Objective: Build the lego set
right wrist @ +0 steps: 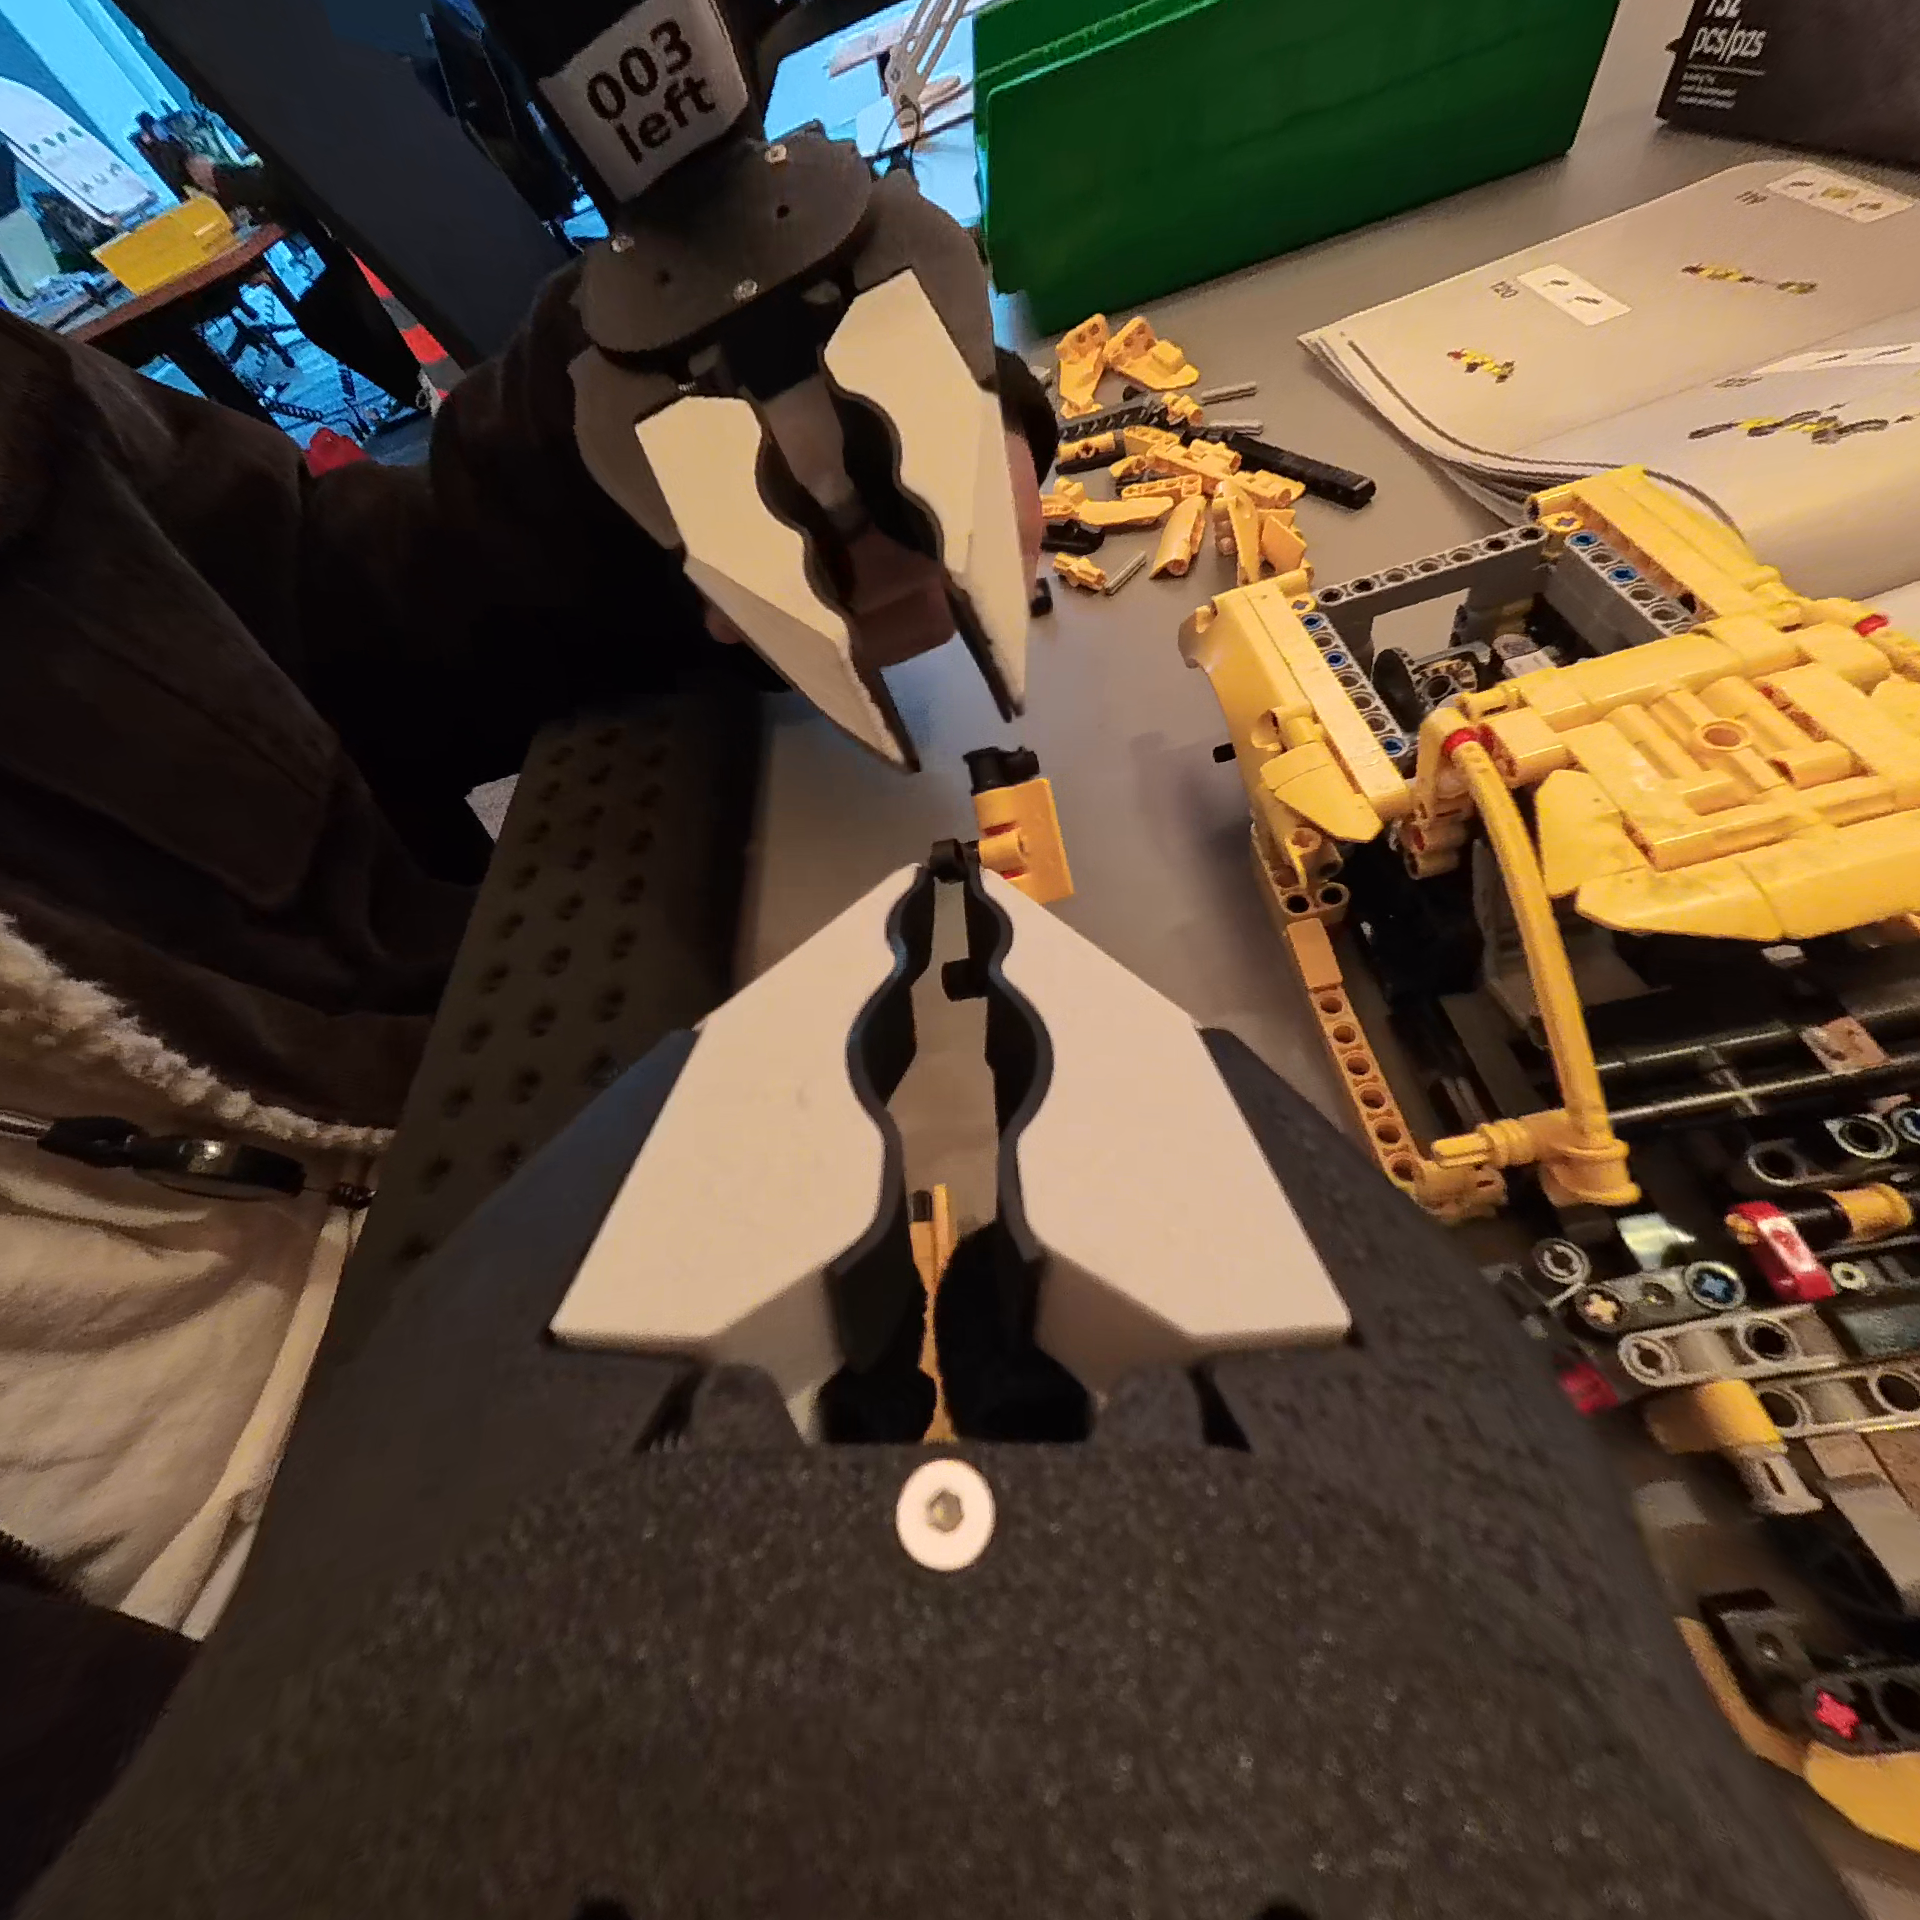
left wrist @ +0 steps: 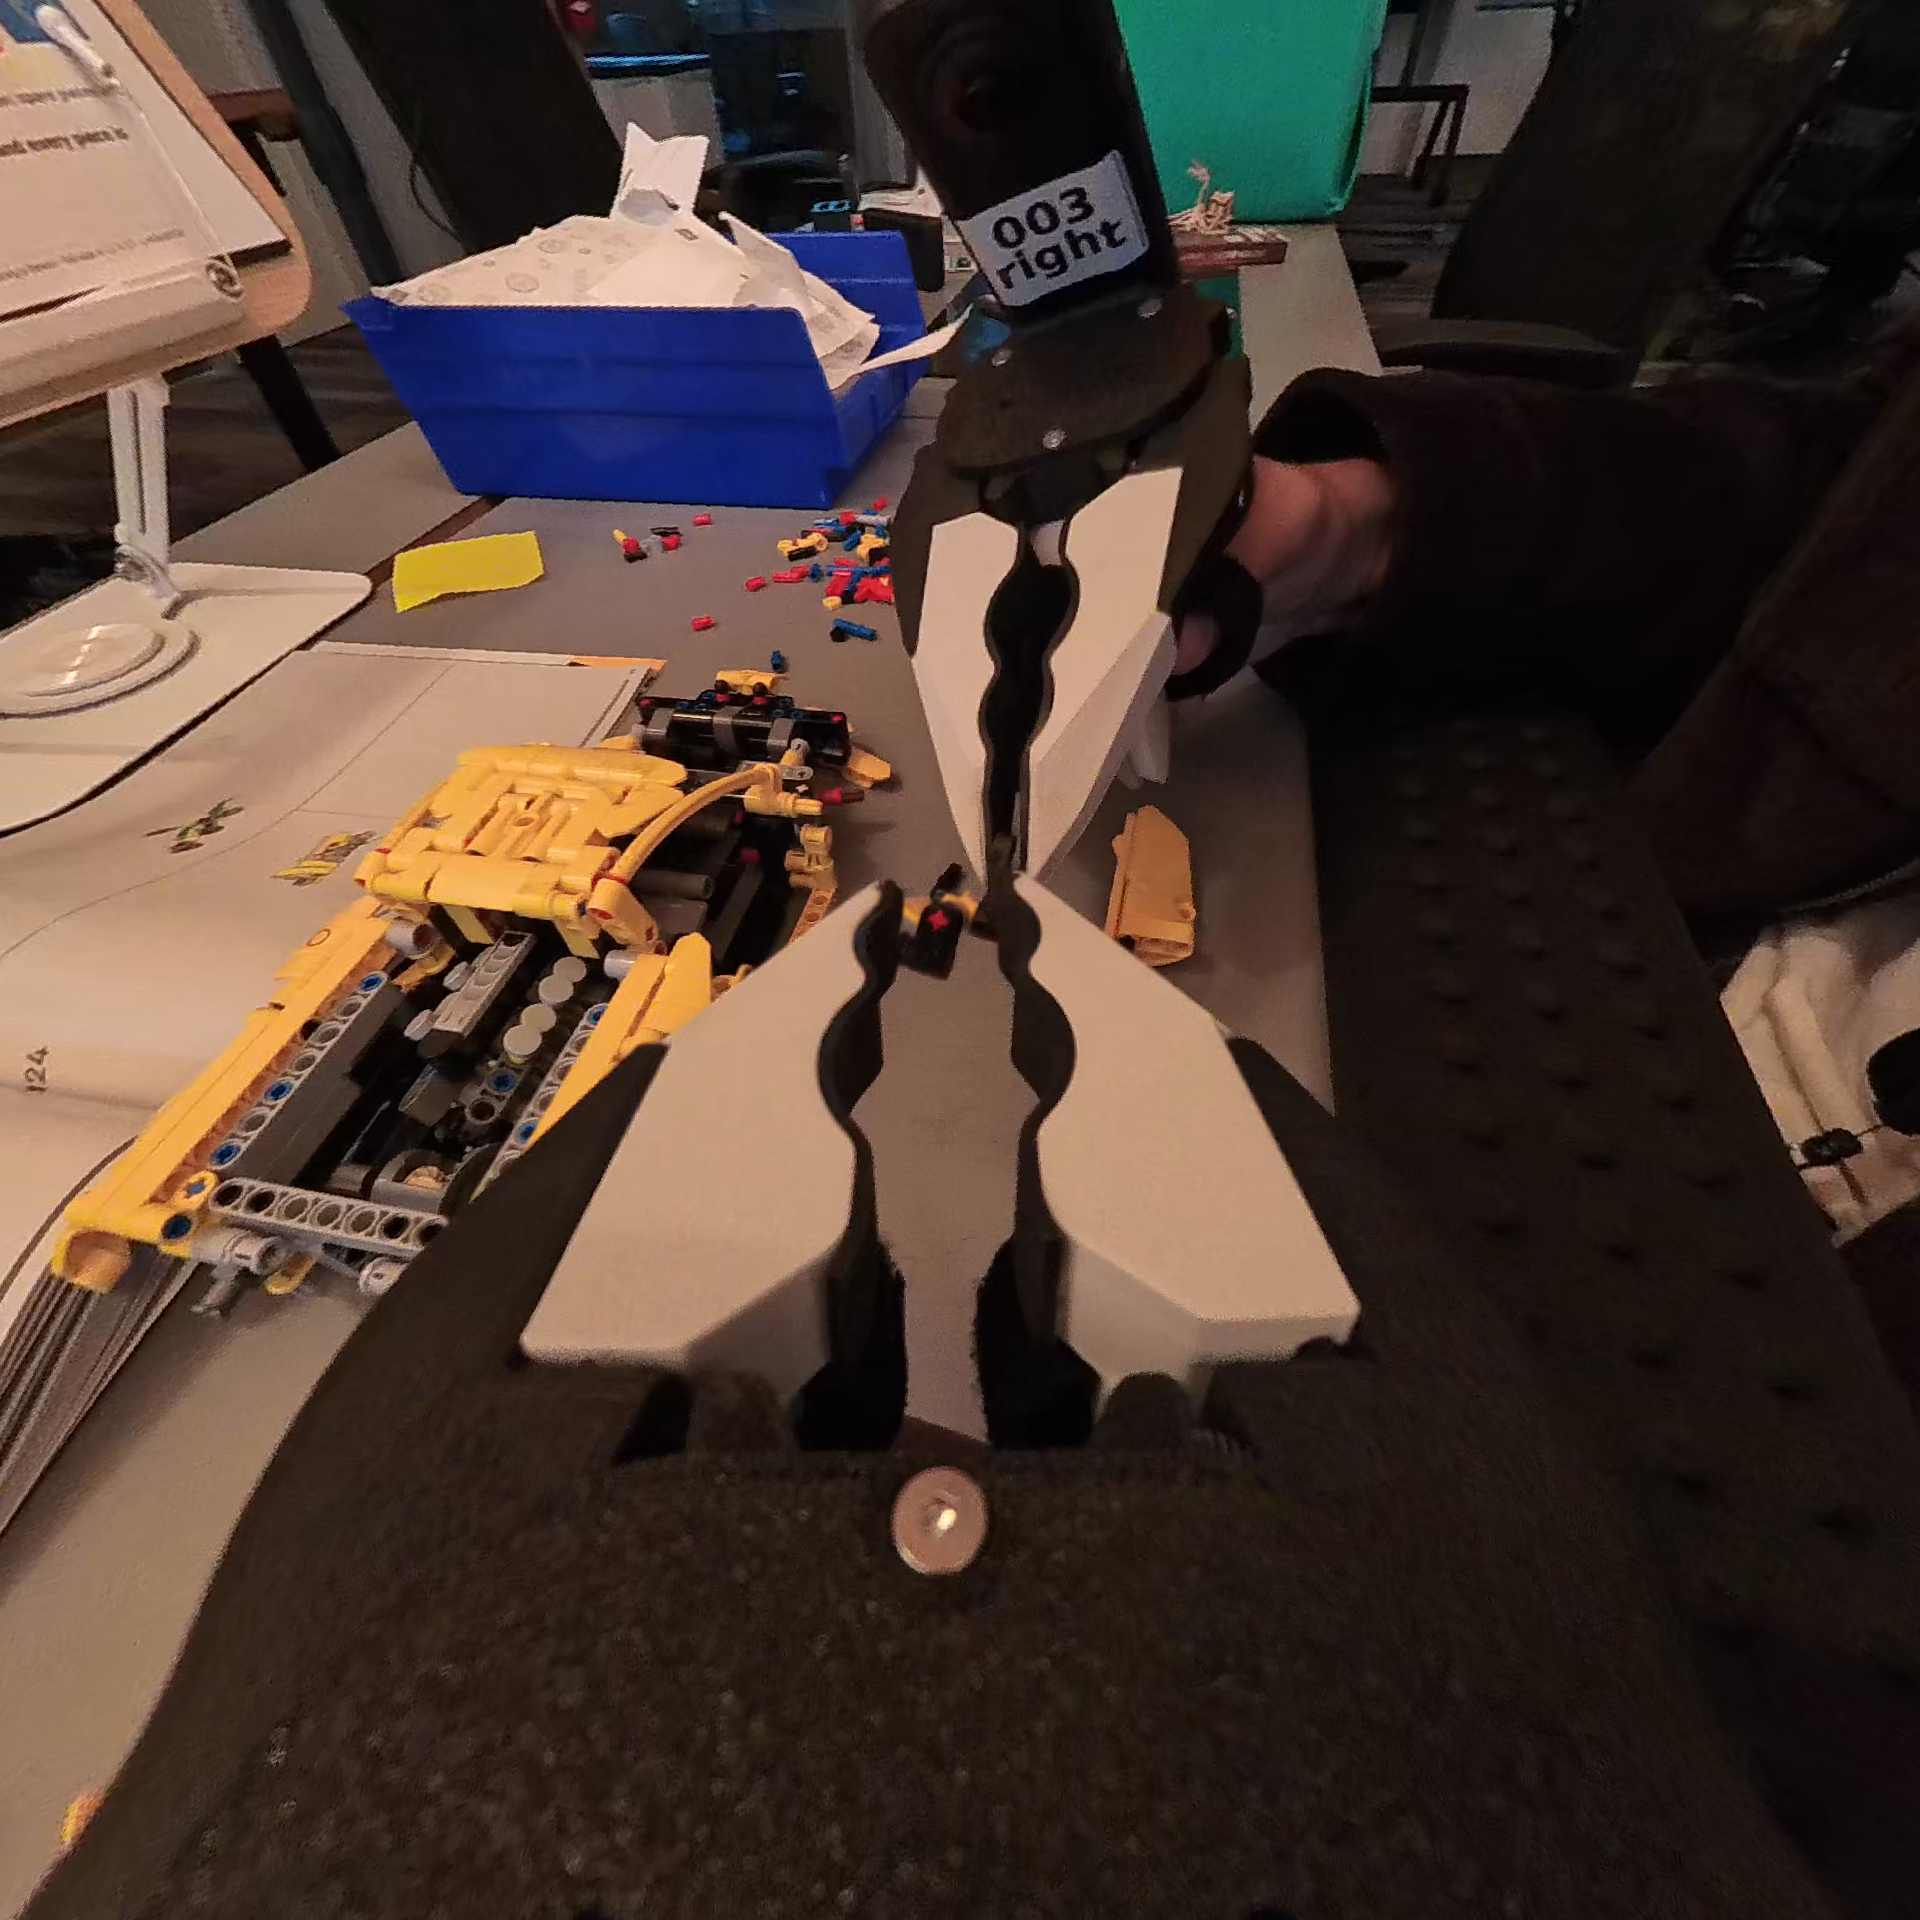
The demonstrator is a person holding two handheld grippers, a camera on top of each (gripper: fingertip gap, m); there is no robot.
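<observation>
Fingers of the right gripper (right wrist: 961, 868) pinch a small yellow-and-black plastic brick assembly (right wrist: 1013, 821), light, rigid, best held by its flat sides; left gripper (left wrist: 940, 899) stands parted beside it.

We're in a lab or shared office workroom, not a home. Grey work table (left wrist: 1226, 727) with a blue parts bin (left wrist: 644, 405) stuffed with torn paper bags, green storage bin (right wrist: 1247, 145), open instruction booklet (right wrist: 1662, 343), loose bricks (left wrist: 842, 571) scattered about. We see a document stand (left wrist: 135, 239) with a white base, more desks and a yellow crate (right wrist: 166, 244) behind, dark partitions.
</observation>
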